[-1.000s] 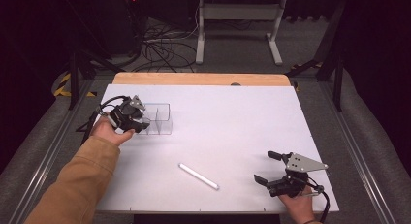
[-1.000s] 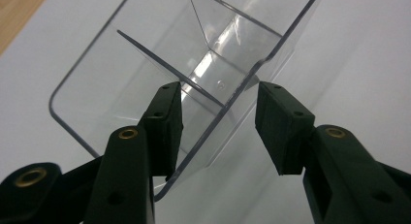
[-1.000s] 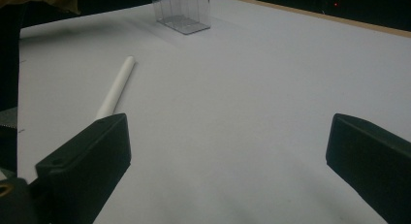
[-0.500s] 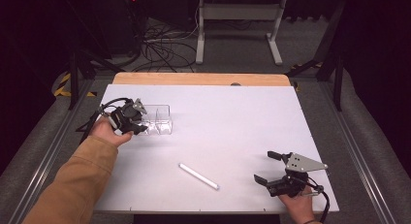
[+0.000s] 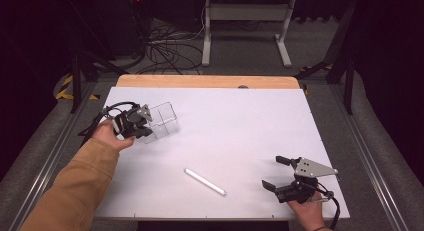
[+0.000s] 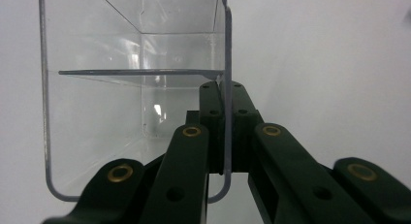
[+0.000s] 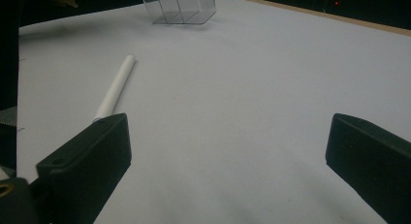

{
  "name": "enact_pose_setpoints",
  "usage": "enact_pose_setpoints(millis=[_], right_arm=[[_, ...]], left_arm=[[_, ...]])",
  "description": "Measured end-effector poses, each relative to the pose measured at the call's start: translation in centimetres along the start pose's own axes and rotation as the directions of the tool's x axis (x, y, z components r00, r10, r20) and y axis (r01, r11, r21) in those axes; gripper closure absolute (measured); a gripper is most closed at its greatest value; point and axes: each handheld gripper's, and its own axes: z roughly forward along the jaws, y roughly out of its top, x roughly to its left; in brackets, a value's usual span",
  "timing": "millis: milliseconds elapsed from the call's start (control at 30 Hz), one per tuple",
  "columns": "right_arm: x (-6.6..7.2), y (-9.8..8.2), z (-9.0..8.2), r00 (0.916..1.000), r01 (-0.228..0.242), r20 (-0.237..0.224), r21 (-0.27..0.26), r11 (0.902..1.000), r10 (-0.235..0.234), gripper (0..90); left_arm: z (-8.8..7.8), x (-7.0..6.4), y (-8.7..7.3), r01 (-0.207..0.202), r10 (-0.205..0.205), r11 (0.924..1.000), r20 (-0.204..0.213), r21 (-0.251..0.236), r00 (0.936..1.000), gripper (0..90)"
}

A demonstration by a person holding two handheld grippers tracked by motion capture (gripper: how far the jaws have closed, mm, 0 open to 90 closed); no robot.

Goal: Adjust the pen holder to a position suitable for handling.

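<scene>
A person sits at a white table (image 5: pixel 240 126) w/ a 2-jaw gripper in each hand. The left gripper (image 5: pixel 142 125), at the table's left side, has just been closing its jaws and now pinches 1 thin wall of a clear plastic box (image 5: pixel 162 122). In the left gripper view the jaws (image 6: pixel 224 132) meet on that wall, 1 inside the box (image 6: pixel 135 88) and 1 outside. Compared w/ 1 sec ago, the box sits tilted, its near end raised off the table and turned a little; earlier it stood flat and square, w/ the jaws wider around the wall. The orange-sleeved left arm (image 5: pixel 80 181) has barely shifted.

The right gripper (image 5: pixel 278 175) rests at the table's near right corner, jaws wide apart w/ nothing between them, same spot as before. A white stick (image 5: pixel 205 182) lies flat on the table between the 2 grippers, unmoved, well apart from the box. In the right gripper view the stick (image 7: pixel 115 88) lies just beyond the left jaw, the box (image 7: pixel 179 6) far behind it.
</scene>
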Motion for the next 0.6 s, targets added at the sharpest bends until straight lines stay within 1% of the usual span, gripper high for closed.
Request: enact_pose_setpoints(millis=[33, 133, 233, 300, 367, 400, 433, 500, 533, 567, 600], right_arm=[[0.0, 0.0, 0.0, 1.0, 0.001, 0.0, 0.0, 1.0, -0.001, 2.8], [0.0, 0.0, 0.0, 1.0, 0.0, 0.001, 0.0, 1.0, 0.0, 2.8], [0.0, 0.0, 0.0, 1.0, -0.001, 0.001, 0.0, 1.0, 0.001, 2.8], [0.0, 0.0, 0.0, 1.0, -0.001, 0.001, 0.0, 1.0, 0.001, 2.8], [0.0, 0.0, 0.0, 1.0, 0.0, 0.0, 0.0, 1.0, 0.0, 2.8], [0.0, 0.0, 0.0, 1.0, 0.0, 0.0, -0.001, 1.0, 0.0, 2.8], [0.0, 0.0, 0.0, 1.0, 0.0, -0.001, 0.0, 1.0, 0.0, 2.8], [0.0, 0.0, 0.0, 1.0, 0.001, -0.002, -0.001, 1.0, -0.001, 2.8], [0.0, 0.0, 0.0, 1.0, 0.001, -0.002, -0.001, 1.0, -0.001, 2.8], [0.0, 0.0, 0.0, 1.0, 0.001, -0.003, -0.001, 1.0, -0.001, 2.8], [0.0, 0.0, 0.0, 1.0, 0.001, -0.003, -0.002, 1.0, -0.001, 2.8]], left_arm=[[-0.1, -0.2, 0.2, -0.01, 0.01, 0.9999, 0.009, -0.005, 0.9999, 87.9], [-0.5, -0.8, 1.0, -0.049, 0.05, 0.998, 0.029, -0.041, 0.9983, 87.9], [-0.7, -1.6, 2.1, -0.092, 0.096, 0.9933, 0.052, -0.07, 0.994, 87.9], [-0.7, -2.1, 2.9, -0.122, 0.128, 0.9891, 0.069, -0.082, 0.9894, 87.9], [-0.6, -2.7, 3.7, -0.157, 0.165, 0.9837, 0.091, -0.088, 0.9822, 87.9], [-0.5, -3.0, 4.1, -0.164, 0.173, 0.9825, 0.097, -0.087, 0.9802, 87.8], [-0.4, -3.2, 4.5, -0.186, 0.194, 0.9787, 0.103, -0.088, 0.9755, 87.9], [-0.1, -3.7, 5.2, -0.203, 0.213, 0.975, 0.125, -0.09, 0.9689, 87.8], [-0.1, -3.7, 5.2, -0.203, 0.213, 0.975, 0.125, -0.09, 0.9689, 87.8], [0.2, -4.1, 5.8, -0.229, 0.241, 0.9691, 0.147, -0.09, 0.9594, 87.9], [0.4, -4.3, 6.1, -0.24, 0.251, 0.9667, 0.159, -0.09, 0.9548, 87.8]])
